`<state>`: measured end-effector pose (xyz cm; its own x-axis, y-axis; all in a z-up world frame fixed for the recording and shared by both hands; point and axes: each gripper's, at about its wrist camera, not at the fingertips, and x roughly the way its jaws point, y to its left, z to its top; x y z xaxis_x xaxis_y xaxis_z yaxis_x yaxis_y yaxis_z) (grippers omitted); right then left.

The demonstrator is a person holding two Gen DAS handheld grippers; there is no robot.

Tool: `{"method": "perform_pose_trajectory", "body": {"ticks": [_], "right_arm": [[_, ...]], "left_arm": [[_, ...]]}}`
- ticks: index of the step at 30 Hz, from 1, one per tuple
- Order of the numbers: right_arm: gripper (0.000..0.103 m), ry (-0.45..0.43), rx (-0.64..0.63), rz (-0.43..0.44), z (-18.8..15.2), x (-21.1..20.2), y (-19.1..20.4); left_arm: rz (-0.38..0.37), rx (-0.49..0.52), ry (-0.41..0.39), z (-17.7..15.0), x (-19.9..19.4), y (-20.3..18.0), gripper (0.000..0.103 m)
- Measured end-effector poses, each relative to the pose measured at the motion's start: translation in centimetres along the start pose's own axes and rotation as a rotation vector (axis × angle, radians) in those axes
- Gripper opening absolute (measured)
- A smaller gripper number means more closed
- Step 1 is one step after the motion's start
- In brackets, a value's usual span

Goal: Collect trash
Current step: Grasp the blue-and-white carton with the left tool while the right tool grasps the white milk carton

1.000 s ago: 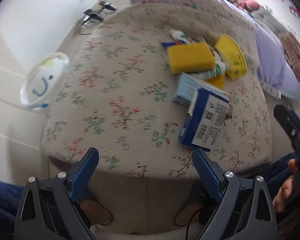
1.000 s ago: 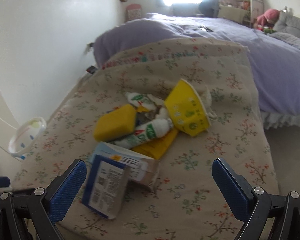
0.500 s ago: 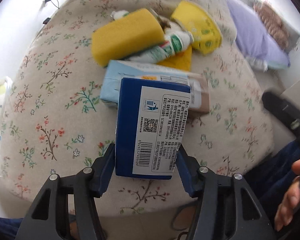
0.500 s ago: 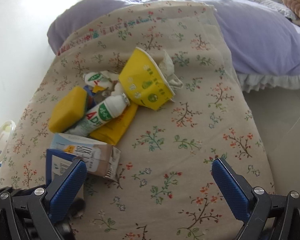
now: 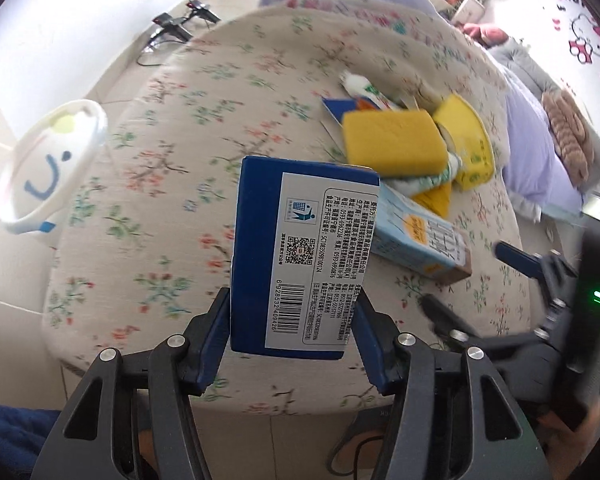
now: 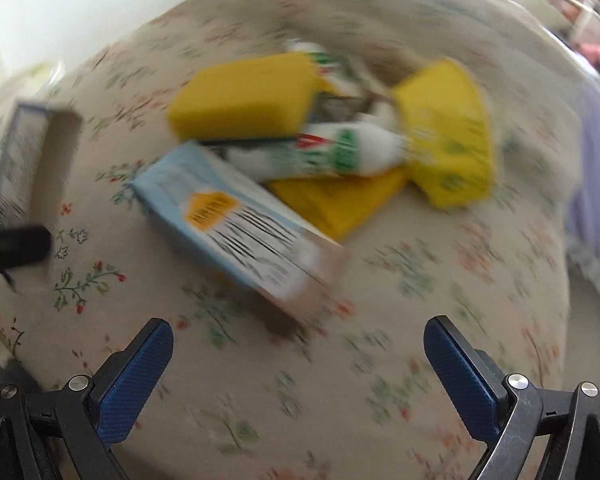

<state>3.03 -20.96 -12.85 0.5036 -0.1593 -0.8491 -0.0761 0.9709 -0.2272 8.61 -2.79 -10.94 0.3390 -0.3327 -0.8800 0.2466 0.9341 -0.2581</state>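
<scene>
My left gripper [image 5: 292, 300] is shut on a dark blue box [image 5: 300, 252] with a white barcode label, held upright over the floral cloth [image 5: 172, 168]. The same box [image 6: 24, 160] shows blurred at the left of the right wrist view. A trash pile lies behind it: a light blue carton [image 5: 420, 236] [image 6: 240, 224], a yellow sponge [image 5: 392, 140] [image 6: 244, 96], a white-and-green tube [image 6: 328, 152], a yellow packet [image 6: 340, 200] and a yellow paper bowl [image 5: 472, 148] [image 6: 448, 132]. My right gripper [image 6: 298, 328] [image 5: 478, 282] hangs open just short of the carton, nothing between its fingers.
A white bin [image 5: 48, 168] with a blue smiley face stands on the floor left of the floral surface. A purple bed [image 5: 532, 140] lies to the right. Cables and a charger [image 5: 180, 28] lie on the floor at the back. A person's blue trouser leg [image 5: 4, 440] is below.
My left gripper went in, shut on the blue box and pulled it off the light blue carton. My right gripper dropped and swung toward the pile; its view is now blurred.
</scene>
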Motion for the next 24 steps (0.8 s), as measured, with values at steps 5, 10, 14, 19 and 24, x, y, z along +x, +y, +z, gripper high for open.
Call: {"method": "perform_pose_trajectory", "body": {"ticks": [5,10,14,19,24], "right_arm": [[0.103,0.034,-0.101,-0.044,2.5,3.8,2.1],[0.082,0.021,-0.089,0.009,3.3,4.4,3.4],[0.065,-0.006,-0.099,0.063,1.8,2.4,5.6],[0.06,-0.016,-0.026,0.182,1.2,0.6,6.4],[0.06,-0.073,0.045,0.255,2.8,-1.8,7.1]], "left_arm": [[0.005,-0.017,-0.018,-0.2,-0.9,1.4,0.06],[0.005,-0.053,-0.025,-0.6,-1.9,4.1,0.06],[0.045,-0.063,-0.05,-0.7,-2.6,5.7,0.06],[0.056,-0.083,-0.066,-0.6,-3.4,7.1,0.06],[0.075,-0.101,-0.067,0.6,-4.3,8.6,0.06]]}}
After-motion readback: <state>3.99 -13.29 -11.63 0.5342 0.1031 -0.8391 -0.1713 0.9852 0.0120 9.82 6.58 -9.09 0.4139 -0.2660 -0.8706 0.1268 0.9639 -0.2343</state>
